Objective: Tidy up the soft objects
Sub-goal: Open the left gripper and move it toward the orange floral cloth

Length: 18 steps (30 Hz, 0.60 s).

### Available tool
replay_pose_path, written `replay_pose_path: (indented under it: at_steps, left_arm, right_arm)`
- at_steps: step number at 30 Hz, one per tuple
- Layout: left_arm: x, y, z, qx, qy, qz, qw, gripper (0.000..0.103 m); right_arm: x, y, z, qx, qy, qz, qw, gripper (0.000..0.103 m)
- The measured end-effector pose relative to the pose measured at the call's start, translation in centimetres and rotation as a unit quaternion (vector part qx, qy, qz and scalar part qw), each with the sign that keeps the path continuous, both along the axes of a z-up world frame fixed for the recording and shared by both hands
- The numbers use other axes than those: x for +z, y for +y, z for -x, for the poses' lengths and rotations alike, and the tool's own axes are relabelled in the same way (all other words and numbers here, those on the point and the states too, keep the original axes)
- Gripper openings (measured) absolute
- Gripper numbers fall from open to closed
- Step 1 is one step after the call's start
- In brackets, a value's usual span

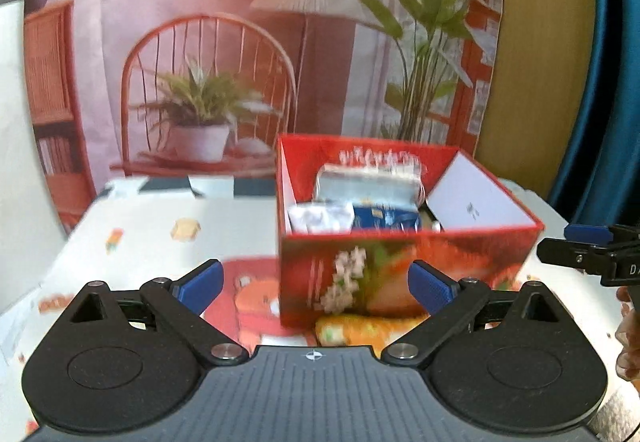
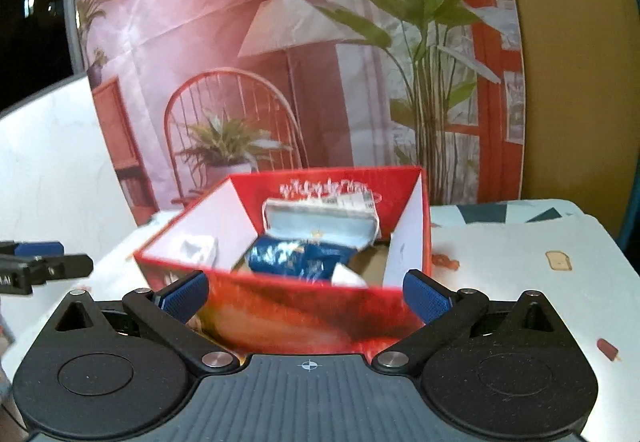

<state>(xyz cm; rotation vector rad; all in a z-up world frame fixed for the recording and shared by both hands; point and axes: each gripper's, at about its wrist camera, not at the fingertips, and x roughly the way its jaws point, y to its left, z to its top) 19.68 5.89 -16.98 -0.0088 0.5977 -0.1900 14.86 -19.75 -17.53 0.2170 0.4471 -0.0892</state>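
While both my grippers hang with jaws spread wide and nothing between them, the red box [image 1: 404,270] stands on the counter [image 1: 132,234] ahead of each.

Item: left gripper [image 1: 316,288]. Blue pads apart. Through its camera the box sits just beyond and right of centre; its near wall, printed with white flowers, shows between the pads.

Item: right gripper [image 2: 306,296]. Blue pads apart. The box's near rim runs across the gap between the pads, close ahead. My other gripper shows at the left edge of this view, and this one shows at the right edge of the left view.

Item: box contents. Pale blue pack [image 2: 320,224] leaning at the far side, a dark blue bundle [image 2: 300,256] in front of it, a white bundle [image 1: 320,216] in the near left corner. Blur hides finer detail. Inner side walls white, far inner wall red with pale lettering I cannot read.

Item: counter covering. White cloth with small cartoon food prints, including an orange-and-red figure [image 1: 256,302] near the box's near wall.

Item: room. Printed backdrop [image 1: 240,42] behind the counter showing a chair, floor lamp and potted plants; tan panel [image 1: 544,62] and blue curtain [image 1: 608,82] far right.
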Motion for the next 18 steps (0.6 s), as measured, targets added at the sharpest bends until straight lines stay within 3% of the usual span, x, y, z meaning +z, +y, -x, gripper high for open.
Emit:
replay_pose_path:
  at_steps: [8, 13, 18]
  left_arm:
    - [-4.0, 0.3, 0.5, -0.002, 0.053, 0.026, 0.9983, 0.098]
    - [-5.5, 1.0, -0.4, 0.004, 0.082, 0.045, 0.9956, 0.085]
    - [-7.0, 1.2, -1.3, -0.008, 0.114, 0.064, 0.9914, 0.079]
  right_arm:
    - [-3.8, 2.4, 0.2, 0.035, 0.055, -0.016, 0.998, 0.101]
    - [-5.5, 3.6, -1.0, 0.048, 0.089, -0.026, 0.994, 0.091]
    - [-6.5, 4.6, -2.0, 0.072, 0.116, -0.035, 0.99, 0.083]
